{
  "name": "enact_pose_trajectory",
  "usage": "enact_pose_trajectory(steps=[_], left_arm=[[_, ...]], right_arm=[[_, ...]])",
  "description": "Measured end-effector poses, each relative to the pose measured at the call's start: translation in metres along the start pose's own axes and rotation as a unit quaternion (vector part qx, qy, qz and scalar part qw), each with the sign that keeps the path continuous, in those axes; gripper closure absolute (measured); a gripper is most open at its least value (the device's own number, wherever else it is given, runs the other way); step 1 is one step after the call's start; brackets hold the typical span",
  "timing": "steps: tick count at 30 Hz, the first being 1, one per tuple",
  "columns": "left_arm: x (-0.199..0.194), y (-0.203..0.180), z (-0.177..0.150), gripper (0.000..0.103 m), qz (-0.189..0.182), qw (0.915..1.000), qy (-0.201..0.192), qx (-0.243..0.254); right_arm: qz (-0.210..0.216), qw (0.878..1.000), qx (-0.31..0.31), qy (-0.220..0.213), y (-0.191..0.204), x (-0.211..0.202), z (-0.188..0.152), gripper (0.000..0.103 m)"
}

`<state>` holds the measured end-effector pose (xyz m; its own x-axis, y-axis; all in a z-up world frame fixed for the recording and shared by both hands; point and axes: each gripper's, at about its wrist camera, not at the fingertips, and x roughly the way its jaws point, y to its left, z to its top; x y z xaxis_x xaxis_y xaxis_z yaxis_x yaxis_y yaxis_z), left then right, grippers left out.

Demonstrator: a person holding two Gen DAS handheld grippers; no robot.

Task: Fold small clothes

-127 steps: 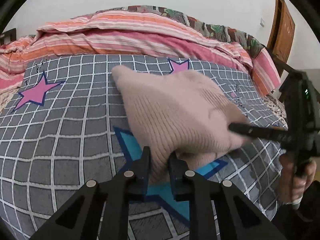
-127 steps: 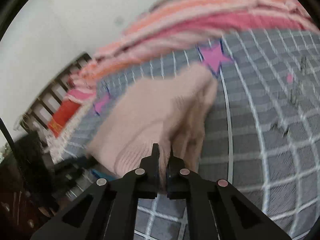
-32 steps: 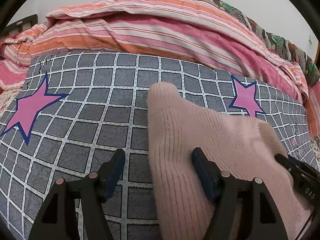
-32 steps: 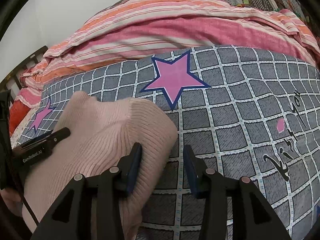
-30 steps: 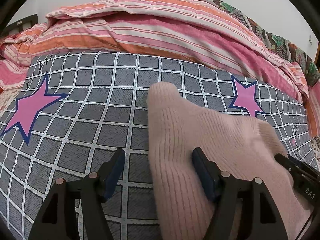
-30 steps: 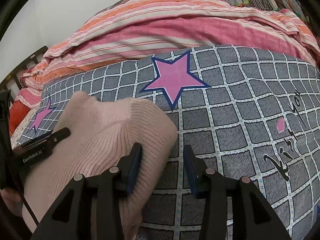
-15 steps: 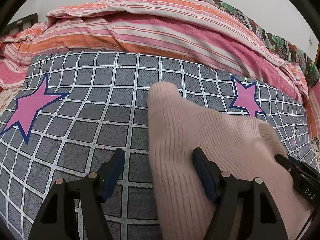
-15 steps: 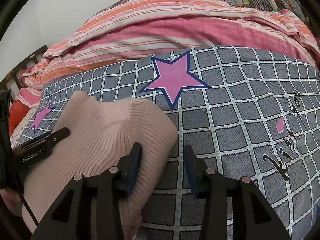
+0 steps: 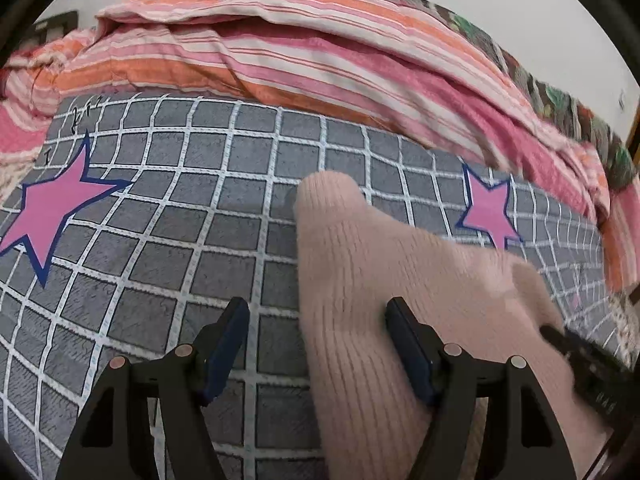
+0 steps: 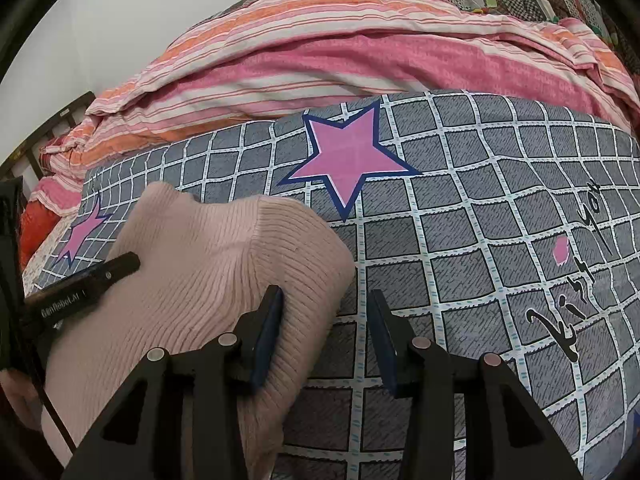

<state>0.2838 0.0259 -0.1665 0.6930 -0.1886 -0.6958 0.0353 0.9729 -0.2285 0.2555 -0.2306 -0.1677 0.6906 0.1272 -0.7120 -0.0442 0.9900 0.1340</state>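
Pale pink ribbed sweater (image 9: 400, 280), grey white-checked bedsheet (image 9: 180, 220) with pink stars, pink-orange striped quilt (image 10: 340, 52).

Pale pink ribbed knit garment (image 9: 384, 280), folded into a thick wedge, lies flat on the grey checked bedsheet (image 9: 200, 240) w/ pink stars. Narrow rounded end points toward the striped quilt (image 9: 320, 52); broad ribbed end (image 10: 296, 248) sits nearer the cameras. Ribs run lengthwise.

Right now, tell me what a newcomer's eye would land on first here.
The pale pink knit garment lies folded on the grey checked bedsheet, with both open grippers, left and right, straddling its edges. Pink stars mark the sheet, and a striped quilt is heaped behind it.
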Motion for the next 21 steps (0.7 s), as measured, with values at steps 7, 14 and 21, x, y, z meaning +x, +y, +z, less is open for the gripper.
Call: enact_pose_trajectory(steps=[7,14,21], left_arm=[[0.006,-0.001,0.011,0.038,0.031,0.9993,-0.023,0.004],[0.007,-0.014,0.007,0.046,0.049,0.9978,-0.030,0.033],[0.006,-0.016,0.002,0.046,0.048,0.9978,-0.027,0.038]], right_arm=[[0.001,1.000,0.002,0.000,0.000,0.000,0.000,0.061],[0.001,1.000,0.002,0.000,0.000,0.000,0.000,0.061],[0.000,1.000,0.001,-0.001,0.000,0.001,0.000,0.061]])
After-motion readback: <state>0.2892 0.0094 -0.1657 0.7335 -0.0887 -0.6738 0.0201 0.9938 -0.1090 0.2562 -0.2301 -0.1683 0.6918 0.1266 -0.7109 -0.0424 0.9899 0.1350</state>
